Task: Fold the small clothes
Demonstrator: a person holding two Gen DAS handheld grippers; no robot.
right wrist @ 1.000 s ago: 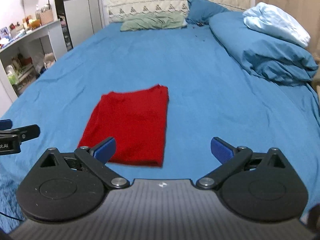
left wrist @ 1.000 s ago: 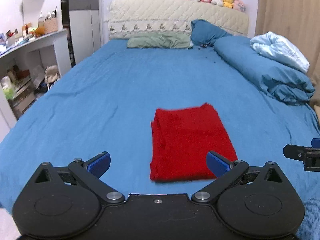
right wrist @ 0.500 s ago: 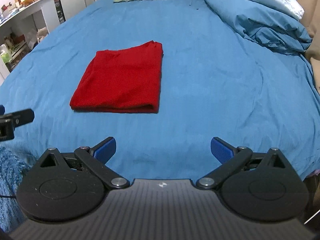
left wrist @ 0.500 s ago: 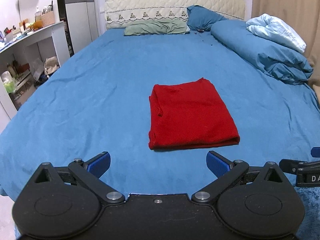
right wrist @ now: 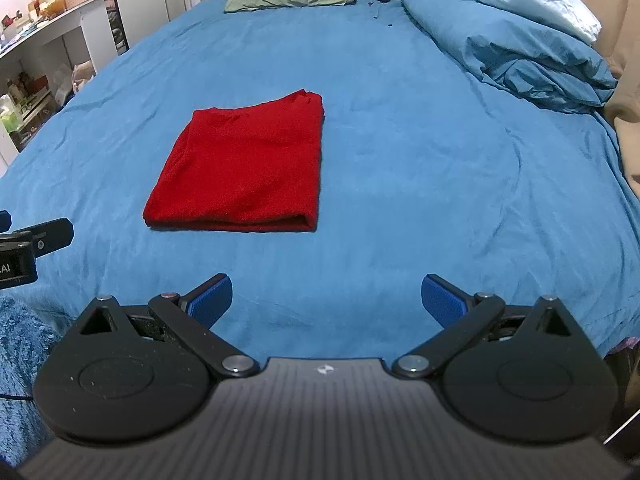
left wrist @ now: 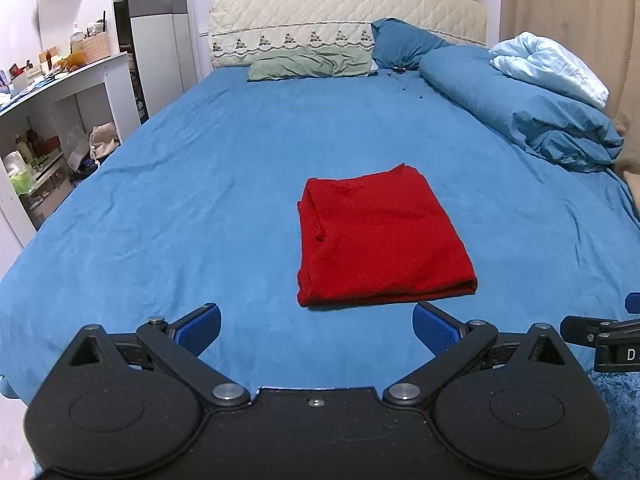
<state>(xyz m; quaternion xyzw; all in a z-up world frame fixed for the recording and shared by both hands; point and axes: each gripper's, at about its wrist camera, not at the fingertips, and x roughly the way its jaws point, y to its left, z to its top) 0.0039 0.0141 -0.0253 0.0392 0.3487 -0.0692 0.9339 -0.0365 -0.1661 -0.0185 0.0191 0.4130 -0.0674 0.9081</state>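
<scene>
- Currently the red garment (left wrist: pixel 380 240) lies flat on the blue bedsheet (left wrist: pixel 200 200), folded into a compact rectangle, fold edge nearest the fingers.
- Relative to the left gripper (left wrist: pixel 316 328): garment is ahead of the fingertips, slightly toward the right finger, not touching.
- Relative to the right gripper (right wrist: pixel 326 296): garment is ahead and off past the left finger (right wrist: pixel 210 300), well apart from the tips.
- Both grippers: fingers spread wide, nothing between the pads, neither in contact with the cloth.
- Judgement: fold looks essentially done; far left corner shows a small wrinkle and loose layers along the left side.
- If one more fold or a tidy is the step: come in low, one gripper per near corner, pinch all layers together, not only the top one.
- Lift both corners evenly and lay over in one pass; uneven pull will skew the stack.
- Risk: soft sheet underneath, so pads may catch the bedsheet with the garment.
- Further out: rolled blue duvet (left wrist: pixel 520 108) off to the right, pillows (left wrist: pixel 312 66) at the headboard, all well clear.
</scene>
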